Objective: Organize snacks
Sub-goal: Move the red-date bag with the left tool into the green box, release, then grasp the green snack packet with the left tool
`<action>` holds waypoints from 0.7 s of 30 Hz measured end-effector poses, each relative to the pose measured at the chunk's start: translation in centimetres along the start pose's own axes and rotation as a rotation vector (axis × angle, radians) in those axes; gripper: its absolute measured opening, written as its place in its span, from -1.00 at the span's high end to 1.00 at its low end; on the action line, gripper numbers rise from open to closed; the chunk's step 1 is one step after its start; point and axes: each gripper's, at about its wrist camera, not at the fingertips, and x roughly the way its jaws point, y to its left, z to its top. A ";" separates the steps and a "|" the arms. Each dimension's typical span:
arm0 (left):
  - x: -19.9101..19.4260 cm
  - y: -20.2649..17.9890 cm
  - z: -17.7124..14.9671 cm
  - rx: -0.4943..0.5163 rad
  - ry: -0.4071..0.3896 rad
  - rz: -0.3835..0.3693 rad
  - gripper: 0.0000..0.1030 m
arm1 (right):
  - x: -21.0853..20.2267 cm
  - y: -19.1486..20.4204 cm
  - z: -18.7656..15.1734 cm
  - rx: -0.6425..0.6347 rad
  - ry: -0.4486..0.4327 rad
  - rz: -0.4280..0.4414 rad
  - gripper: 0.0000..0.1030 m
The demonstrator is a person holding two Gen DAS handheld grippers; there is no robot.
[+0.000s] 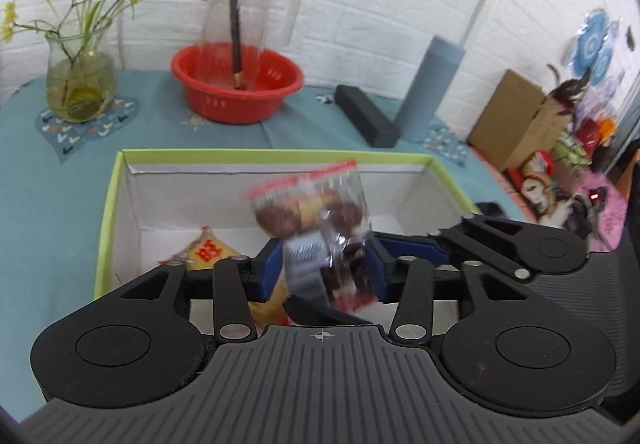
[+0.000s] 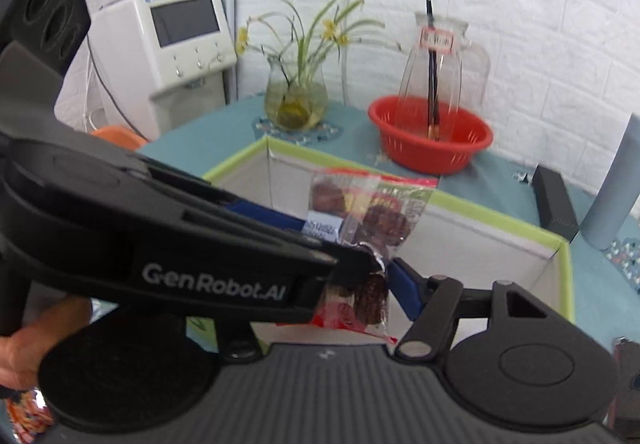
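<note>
Looks down at a teal tablecloth (image 1: 40, 184) from two hand-held claws, both over an open box (image 1: 105, 228) with a lime-green rim and white inside walls.

Shows a clear snack packet (image 1: 308, 212) of round brown pieces, red strip along the top, blurred, standing upright above the box and right between the blue pads (image 1: 276, 268) of the left gripper (image 1: 324, 264). Fills the narrow gap from pad to pad – touching or merely flanked, impossible to say, so grip or no grip cannot be told. Looks crumpled at the middle, with shiny foil bunched there, just at the left claw's tip in the right wrist view.

Brings in the right gripper (image 2: 324, 292) from the right side of the left wrist view, reaching to just beside the same packet. Shows only one of its blue fingers (image 2: 404, 284), close to the packet's edge; hides the other behind the left claw. Stands moderately wide, clamping nothing.

Reveals a second snack on the box floor – a yellow packet (image 1: 208, 250) with red characters, near the left wall.

Behind the box: a red basin (image 1: 176, 72) holding a clear glass jug (image 1: 248, 4) with a dark stick inside, a glass vase (image 1: 80, 84) of yellow flowers to its left, a black case (image 1: 366, 116) and a pale blue cylinder (image 1: 432, 92) to its right. At the lower left of the right wrist view, a person's hand (image 2: 36, 344) on the left claw's grip.
</note>
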 end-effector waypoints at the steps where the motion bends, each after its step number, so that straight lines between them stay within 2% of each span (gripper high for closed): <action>1: 0.1 0.1 0.0 0.003 0.000 0.027 0.03 | 0.0 -0.1 -0.1 0.003 -0.006 -0.004 -0.49; 3: -0.6 0.3 0.1 -0.004 -0.017 0.050 0.02 | -1.1 -0.1 0.1 0.004 -0.036 -0.018 -0.49; 5: -2.8 0.2 0.0 -0.004 -0.059 0.029 -0.04 | -3.7 0.1 0.4 0.001 -0.095 -0.029 -0.56; 7: -5.7 -0.5 -0.5 -0.003 -0.110 0.004 -0.18 | -7.3 0.7 0.2 -0.003 -0.168 -0.042 -0.85; 10: -10.0 -1.9 -2.1 0.009 -0.176 -0.028 -0.36 | -12.8 2.1 -1.5 -0.021 -0.257 -0.053 -0.86; 12: -12.4 -2.9 -3.9 0.014 -0.195 -0.060 -0.36 | -15.8 3.4 -3.5 -0.020 -0.283 -0.049 -0.86; 16: -15.0 -4.2 -9.3 -0.007 -0.164 -0.114 -0.38 | -19.7 6.2 -9.5 0.011 -0.269 -0.025 -0.93; 19: -15.4 -4.6 -14.2 -0.044 -0.102 -0.132 -0.38 | -20.7 8.5 -14.4 0.070 -0.213 0.005 -0.94; 21: -15.3 -4.7 -17.4 -0.078 -0.056 -0.130 -0.35 | -21.1 9.8 -17.6 0.110 -0.177 -0.012 -0.94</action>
